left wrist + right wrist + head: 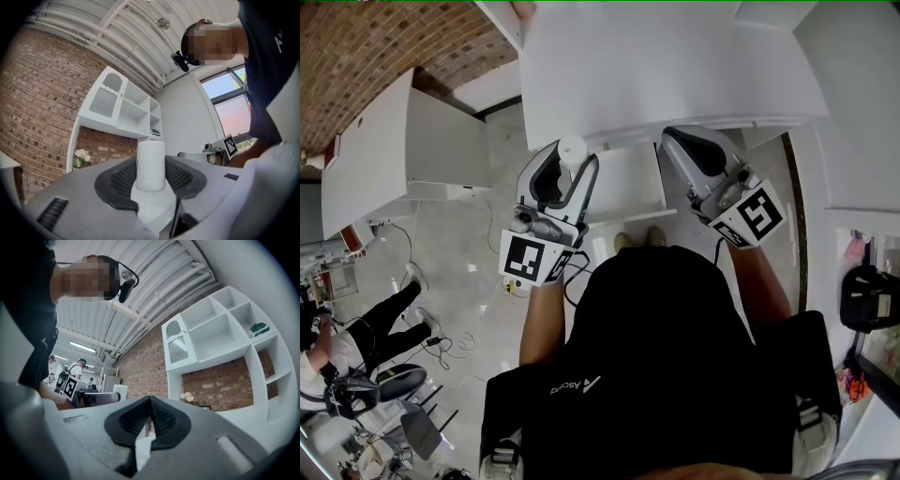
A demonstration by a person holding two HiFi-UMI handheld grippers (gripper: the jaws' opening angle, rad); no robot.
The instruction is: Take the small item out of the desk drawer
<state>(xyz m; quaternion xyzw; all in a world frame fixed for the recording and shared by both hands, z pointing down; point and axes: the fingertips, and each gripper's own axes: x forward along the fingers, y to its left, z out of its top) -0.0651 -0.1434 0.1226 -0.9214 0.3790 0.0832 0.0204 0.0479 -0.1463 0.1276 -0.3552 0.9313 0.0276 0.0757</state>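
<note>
The small white cylinder [150, 164] stood upright between the jaws of the left gripper [573, 169], and the ribbed black pads pressed on it from both sides, so that gripper was clamped on it. The cylinder's upper half rose clear above the pads. Its surface was plain, with no label or print.

In the head view the held cylinder lay just in front of the white desk [675, 66], at the left edge of the open drawer [628, 187]. The left gripper's body reached back from it toward the person.

The right gripper [150, 401] was on the other side of the drawer, apart from the cylinder. Its jaws were together, pad against pad, with nothing between them.

Each gripper carried a marker cube [530, 258] with black-and-white square patterns but no letters.

The person's black shirt [675, 375] bore a small line of white writing beside a triangular logo on the left shoulder. It seemed to read "Ascend", though the letters were too small to be sure.

Behind the left gripper's jaws were a white shelf unit [124, 105] against a brick wall [42, 103] and a bunch of pale flowers [80, 154]. No writing showed on any of these.
</note>
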